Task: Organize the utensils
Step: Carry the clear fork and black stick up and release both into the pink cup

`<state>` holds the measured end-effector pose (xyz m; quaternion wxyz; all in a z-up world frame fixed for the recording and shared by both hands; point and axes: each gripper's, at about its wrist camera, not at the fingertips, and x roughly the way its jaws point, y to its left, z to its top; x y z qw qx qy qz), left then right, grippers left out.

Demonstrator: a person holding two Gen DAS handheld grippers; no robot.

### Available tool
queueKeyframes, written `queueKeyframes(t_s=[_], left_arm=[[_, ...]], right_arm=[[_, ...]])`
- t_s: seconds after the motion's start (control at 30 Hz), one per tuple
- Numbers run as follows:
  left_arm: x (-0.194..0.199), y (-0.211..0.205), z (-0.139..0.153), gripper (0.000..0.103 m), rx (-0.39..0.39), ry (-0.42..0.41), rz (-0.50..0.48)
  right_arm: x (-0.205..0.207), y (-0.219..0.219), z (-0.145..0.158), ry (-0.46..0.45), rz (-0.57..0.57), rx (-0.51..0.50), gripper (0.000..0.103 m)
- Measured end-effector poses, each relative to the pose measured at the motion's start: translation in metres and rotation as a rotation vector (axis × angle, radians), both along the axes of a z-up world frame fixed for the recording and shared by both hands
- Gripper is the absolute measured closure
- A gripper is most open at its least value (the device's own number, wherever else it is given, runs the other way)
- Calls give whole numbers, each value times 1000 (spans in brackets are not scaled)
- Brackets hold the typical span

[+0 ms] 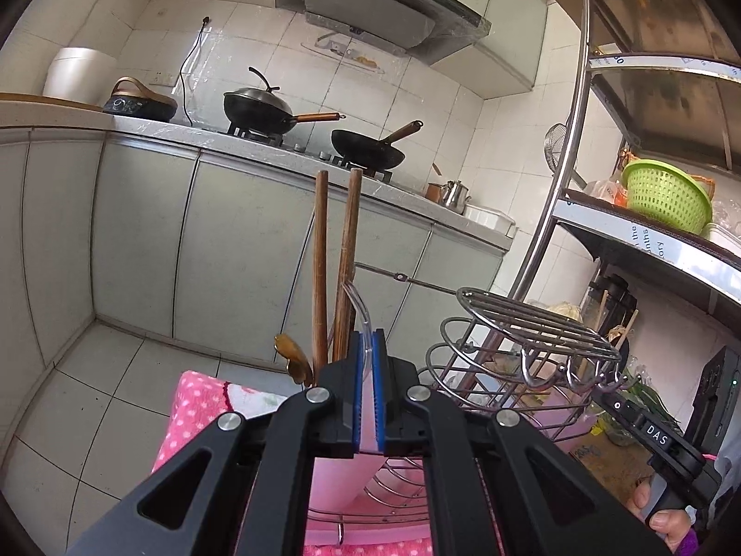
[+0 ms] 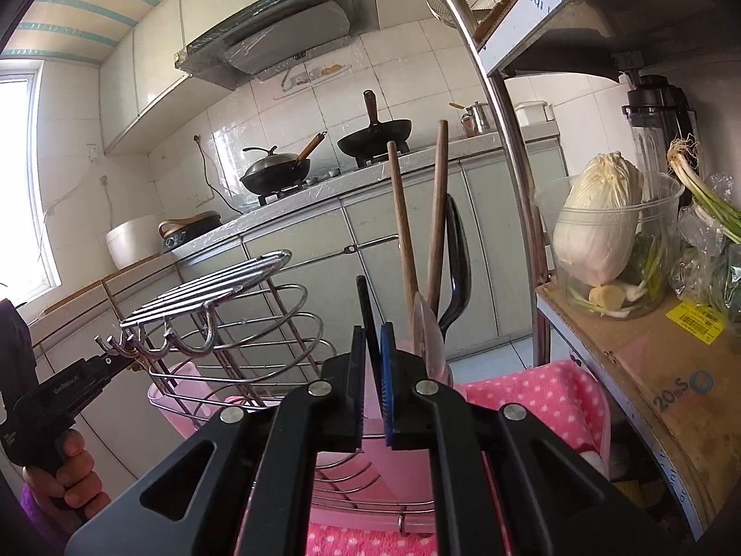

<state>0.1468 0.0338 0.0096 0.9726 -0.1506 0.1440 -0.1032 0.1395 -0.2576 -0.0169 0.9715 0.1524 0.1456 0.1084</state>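
In the left wrist view my left gripper (image 1: 367, 340) is shut on a thin clear plastic handle (image 1: 357, 302) that curves up from between its blue pads. Two wooden handles (image 1: 320, 259) stand upright just beyond it, with a brown spoon (image 1: 292, 356) to their left. In the right wrist view my right gripper (image 2: 373, 336) is shut on a flat black handle (image 2: 367, 308). Past it stand the wooden handles (image 2: 402, 231), a pink translucent spoon (image 2: 427, 331) and a black looped handle (image 2: 458, 264). Each view shows the other gripper (image 1: 657, 438) (image 2: 69, 387) held in a hand.
A wire dish rack (image 1: 532, 329) (image 2: 217, 292) sits in a pink tray (image 2: 162, 394) on a pink dotted towel (image 2: 546, 394). A steel shelf (image 2: 648, 361) holds a cabbage tub (image 2: 606, 231) and a green basket (image 1: 662, 194). Counter with woks (image 1: 361, 148) lies beyond.
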Motion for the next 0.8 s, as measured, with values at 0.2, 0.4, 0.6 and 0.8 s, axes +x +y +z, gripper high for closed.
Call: queueKeyframes(t_s=[0.2, 0.4, 0.6, 0.8], left_arm=[[-3, -3, 1, 99, -8, 21, 9], [-9, -2, 7, 81, -6, 28, 34], [-18, -7, 14, 66, 28, 20, 34], [-28, -14, 17, 55, 52, 25, 22]], right_arm=[[-3, 0, 2, 20, 6, 6, 96], [-8, 6, 4, 46, 19, -16, 80], [-13, 8, 7, 55, 29, -20, 61], [-21, 11, 8, 67, 32, -34, 56]])
